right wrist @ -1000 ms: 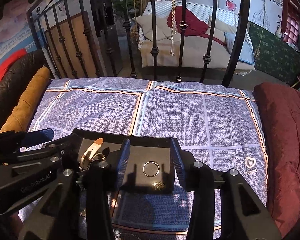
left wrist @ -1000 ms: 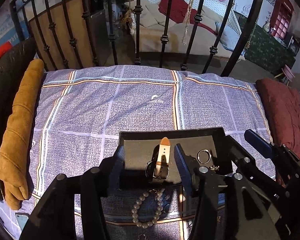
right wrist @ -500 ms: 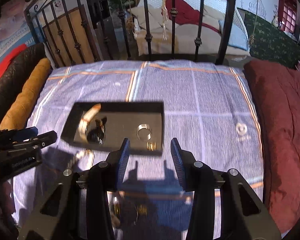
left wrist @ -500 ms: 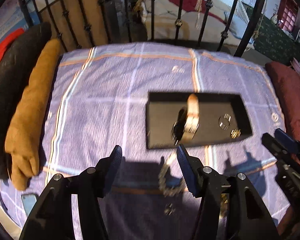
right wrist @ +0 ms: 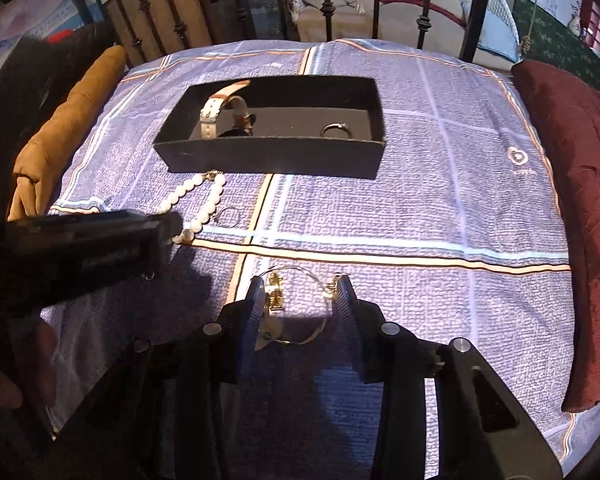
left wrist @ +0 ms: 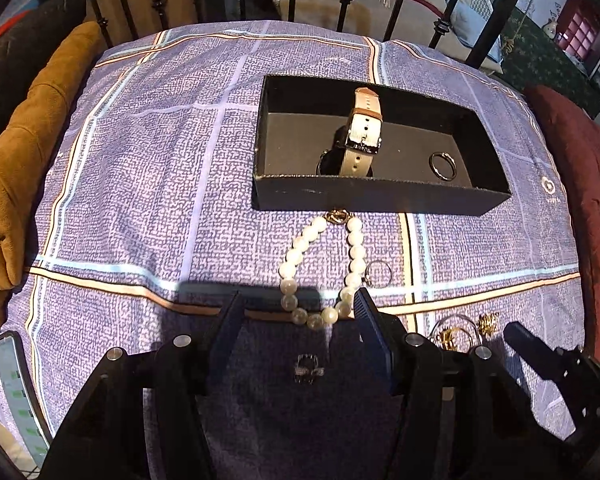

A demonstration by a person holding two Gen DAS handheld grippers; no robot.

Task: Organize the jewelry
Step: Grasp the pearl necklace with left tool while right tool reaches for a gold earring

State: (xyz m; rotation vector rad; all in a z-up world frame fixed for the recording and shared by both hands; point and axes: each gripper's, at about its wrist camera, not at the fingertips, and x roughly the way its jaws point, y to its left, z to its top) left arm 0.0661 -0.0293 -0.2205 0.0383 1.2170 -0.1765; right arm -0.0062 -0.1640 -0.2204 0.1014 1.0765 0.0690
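An open black box rests on the purple checked bedspread, holding a beige-strapped watch and a silver ring. Just in front of it lie a pearl bracelet and a thin ring. My left gripper stands open over the bracelet's near end, with a small dark ring lower between its fingers. The jaws of my right gripper are closing around a thin hoop with gold charms. I see no pad pressing on it.
A brown cushion runs along the left edge and a dark red one along the right. Black iron rails stand behind the bed. A phone lies at the near left. My left gripper's body reaches in from the left.
Both grippers have pulled back from over the box and dropped toward the loose jewelry in front of it. The box now sits further off in both views.
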